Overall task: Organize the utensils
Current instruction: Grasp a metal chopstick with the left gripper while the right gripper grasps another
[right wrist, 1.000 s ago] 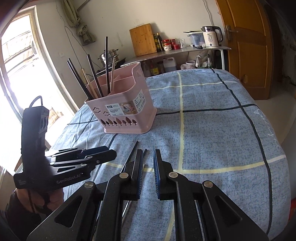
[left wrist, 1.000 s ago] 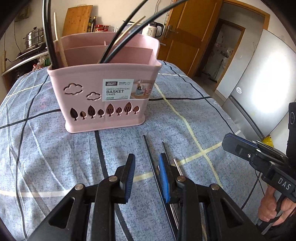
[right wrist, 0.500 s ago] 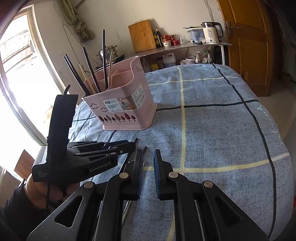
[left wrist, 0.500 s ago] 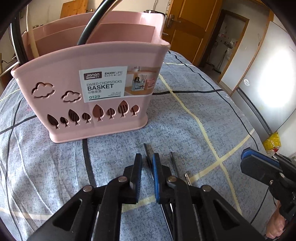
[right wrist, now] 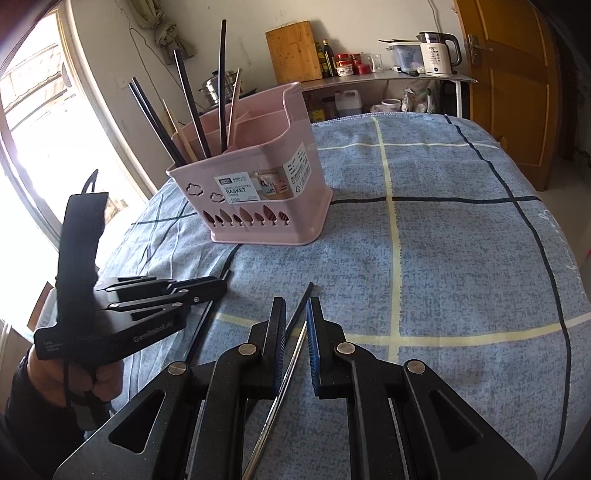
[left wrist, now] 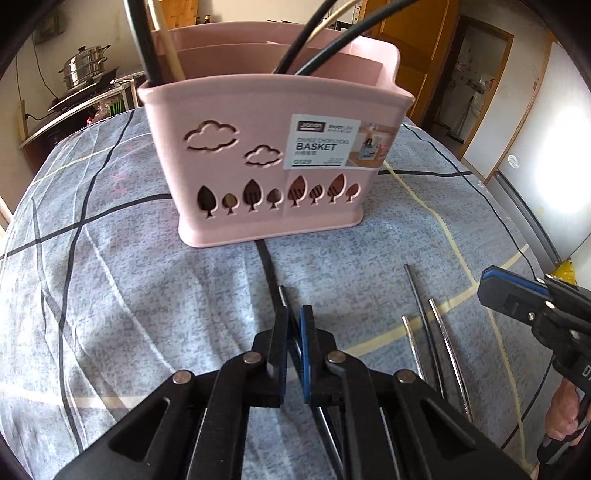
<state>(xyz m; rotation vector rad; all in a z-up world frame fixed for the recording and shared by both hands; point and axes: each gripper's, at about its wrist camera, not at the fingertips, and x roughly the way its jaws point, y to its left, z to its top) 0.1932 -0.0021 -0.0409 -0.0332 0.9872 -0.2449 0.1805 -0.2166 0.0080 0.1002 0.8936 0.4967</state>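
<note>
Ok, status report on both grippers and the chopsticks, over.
Left gripper shut on black chopstick. Right gripper open, astride steel chopstick. Pink basket ahead, nothing between.

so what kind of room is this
Most likely a home kitchen or dining area: an electric kettle and a wooden cutting board sit on a metal counter, and a steel steamer pot stands on a stove.

Left gripper (left wrist: pixel 294 314) jaws pinch a dark chopstick (left wrist: pixel 283 293) before the pink basket (left wrist: pixel 273 162).

Basket label's (left wrist: pixel 334 146) small print blurred; chopstick tops (left wrist: pixel 146 33) cut off above
</note>
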